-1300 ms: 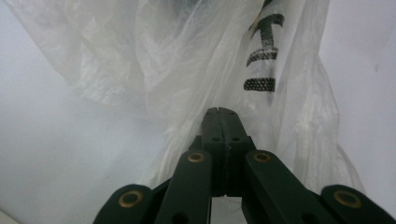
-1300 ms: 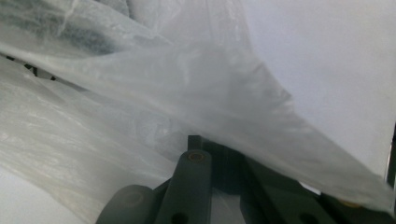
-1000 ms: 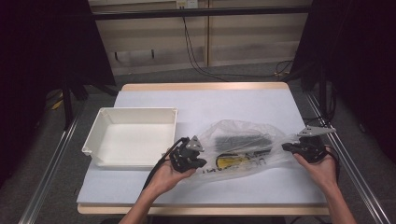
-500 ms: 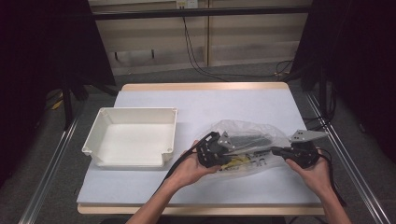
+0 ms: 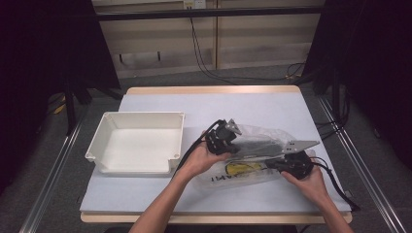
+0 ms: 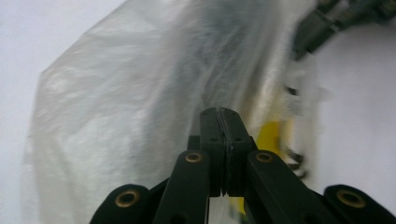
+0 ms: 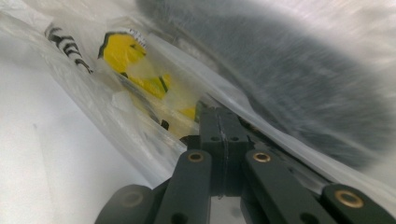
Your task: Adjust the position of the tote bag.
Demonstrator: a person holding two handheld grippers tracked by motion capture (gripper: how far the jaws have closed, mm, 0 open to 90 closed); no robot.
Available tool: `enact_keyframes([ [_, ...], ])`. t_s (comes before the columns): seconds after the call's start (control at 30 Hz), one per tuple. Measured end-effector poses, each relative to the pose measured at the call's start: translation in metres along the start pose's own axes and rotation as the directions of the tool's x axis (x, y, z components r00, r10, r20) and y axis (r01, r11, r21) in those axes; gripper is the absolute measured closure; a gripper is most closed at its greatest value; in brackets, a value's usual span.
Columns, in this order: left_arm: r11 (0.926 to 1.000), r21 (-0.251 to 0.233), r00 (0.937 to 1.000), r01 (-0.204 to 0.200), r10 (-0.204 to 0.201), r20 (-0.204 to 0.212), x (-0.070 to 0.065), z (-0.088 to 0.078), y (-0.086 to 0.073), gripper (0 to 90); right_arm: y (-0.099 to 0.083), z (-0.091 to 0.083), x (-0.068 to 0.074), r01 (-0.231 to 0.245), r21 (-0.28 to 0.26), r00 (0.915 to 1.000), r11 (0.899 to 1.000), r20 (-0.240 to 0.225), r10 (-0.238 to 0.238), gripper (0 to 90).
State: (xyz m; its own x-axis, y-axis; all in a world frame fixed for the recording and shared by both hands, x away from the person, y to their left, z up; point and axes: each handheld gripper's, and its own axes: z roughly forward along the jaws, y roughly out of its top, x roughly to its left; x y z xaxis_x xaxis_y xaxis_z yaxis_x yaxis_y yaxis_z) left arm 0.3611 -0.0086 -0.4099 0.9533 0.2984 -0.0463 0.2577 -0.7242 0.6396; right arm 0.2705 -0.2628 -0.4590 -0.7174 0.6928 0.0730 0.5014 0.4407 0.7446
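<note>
A clear plastic bag with a dark item and a yellow label inside lies on the table toward its right front part, right of the white tray. The left gripper is at the bag's left end, jaws pressed together against the film; the right gripper is at its right end, jaws likewise pressed together; whether either pinches film I cannot tell

An empty, white, rectangular plastic tray sits on the left part of the pale-topped table. Beyond the table's far edge, black cables hang down a light panelled wall to the grey floor.
</note>
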Motion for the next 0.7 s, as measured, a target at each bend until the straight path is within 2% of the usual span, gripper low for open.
enact_keyframes([
  [0.1, 0.9992, 0.013, 0.9991, 0.037, -0.037, -0.023, 0.015, 0.005, -0.003, 89.5, -0.002, 0.008, 0.001, 0.003, 0.020, 0.9999, 1.000, -0.012, -0.003, 90.0],
  [0.17, 0.9979, -0.002, 0.9978, 0.064, -0.064, -0.016, 0.024, 0.006, -0.004, 89.5, -0.003, 0.010, 0.001, 0.005, 0.031, 0.9999, 1.000, -0.016, -0.004, 90.0],
  [0.23, 0.9969, 0.001, 0.9964, 0.079, -0.079, -0.032, 0.030, 0.006, -0.004, 89.6, -0.004, 0.012, 0.002, 0.008, 0.039, 0.9998, 0.999, -0.018, -0.007, 90.0],
  [0.37, 0.9965, 0.019, 0.9951, 0.081, -0.080, -0.059, 0.037, 0.007, -0.001, 89.8, -0.004, 0.012, 0.002, 0.009, 0.045, 0.9999, 0.999, -0.014, -0.008, 90.0],
  [0.4, 0.9967, 0.051, 0.9951, 0.064, -0.060, -0.078, 0.040, 0.010, 0.000, 89.9, -0.005, 0.013, 0.001, 0.008, 0.045, 0.9998, 0.999, -0.020, -0.007, 90.0],
  [0.53, 0.9926, 0.081, 0.9935, 0.090, -0.084, -0.076, 0.048, 0.021, -0.002, 90.0, -0.006, 0.016, 0.003, 0.014, 0.060, 0.9997, 0.998, -0.020, -0.013, 90.0],
  [0.57, 0.9921, 0.094, 0.9943, 0.082, -0.075, -0.076, 0.050, 0.025, -0.001, 90.0, -0.006, 0.016, 0.004, 0.018, 0.070, 0.9996, 0.997, -0.022, -0.017, 90.0],
  [0.67, 0.9892, 0.106, 0.9925, 0.102, -0.093, -0.079, 0.052, 0.033, -0.001, 90.0, -0.009, 0.019, 0.006, 0.035, 0.095, 0.9990, 0.995, -0.032, -0.032, 90.0],
  [0.7, 0.9882, 0.123, 0.9928, 0.092, -0.081, -0.088, 0.054, 0.035, -0.001, 90.0, -0.009, 0.019, 0.006, 0.036, 0.098, 0.9990, 0.995, -0.029, -0.033, 90.0],
])
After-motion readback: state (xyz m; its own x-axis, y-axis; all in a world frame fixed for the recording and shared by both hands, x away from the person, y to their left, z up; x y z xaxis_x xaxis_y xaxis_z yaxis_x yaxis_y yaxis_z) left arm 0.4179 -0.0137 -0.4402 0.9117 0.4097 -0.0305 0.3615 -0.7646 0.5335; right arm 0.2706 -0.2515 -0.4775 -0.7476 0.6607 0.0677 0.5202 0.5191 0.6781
